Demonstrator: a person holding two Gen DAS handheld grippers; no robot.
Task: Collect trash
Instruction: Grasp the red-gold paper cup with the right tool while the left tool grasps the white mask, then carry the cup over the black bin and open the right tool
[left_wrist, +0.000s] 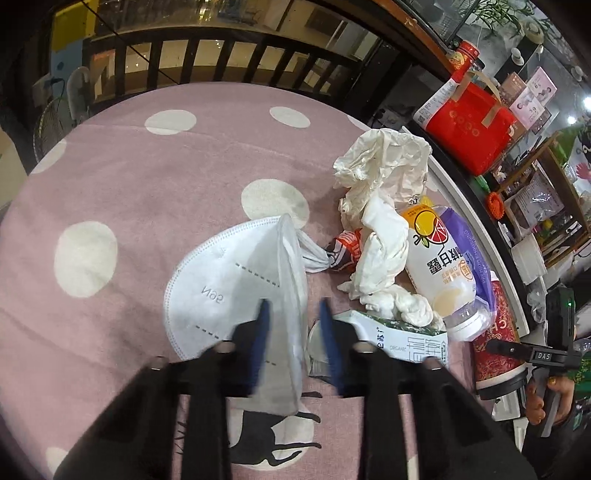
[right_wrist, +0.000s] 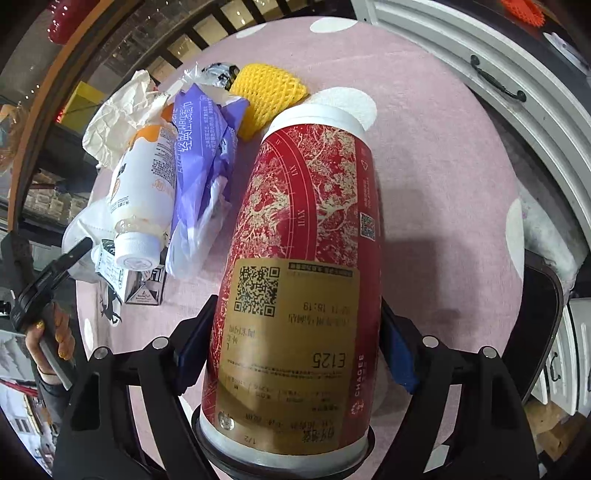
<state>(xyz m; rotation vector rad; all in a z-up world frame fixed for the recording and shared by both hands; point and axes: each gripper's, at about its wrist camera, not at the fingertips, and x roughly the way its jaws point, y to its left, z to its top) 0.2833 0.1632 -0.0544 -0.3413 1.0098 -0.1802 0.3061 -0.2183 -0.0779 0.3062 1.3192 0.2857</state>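
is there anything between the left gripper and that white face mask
Nothing visible. The left hand-held gripper is open with the mask's folded edge already between its fingers. The milk carton lies just right of the right finger.

A pink rug (left_wrist: 140, 192) with white dots is spread ahead of the fingers. Beyond it a dark railing (left_wrist: 221, 55) is seen. Right of the fingers, cluttered shelves (left_wrist: 546, 184) and white cabinet (right_wrist: 498, 85) are lit.
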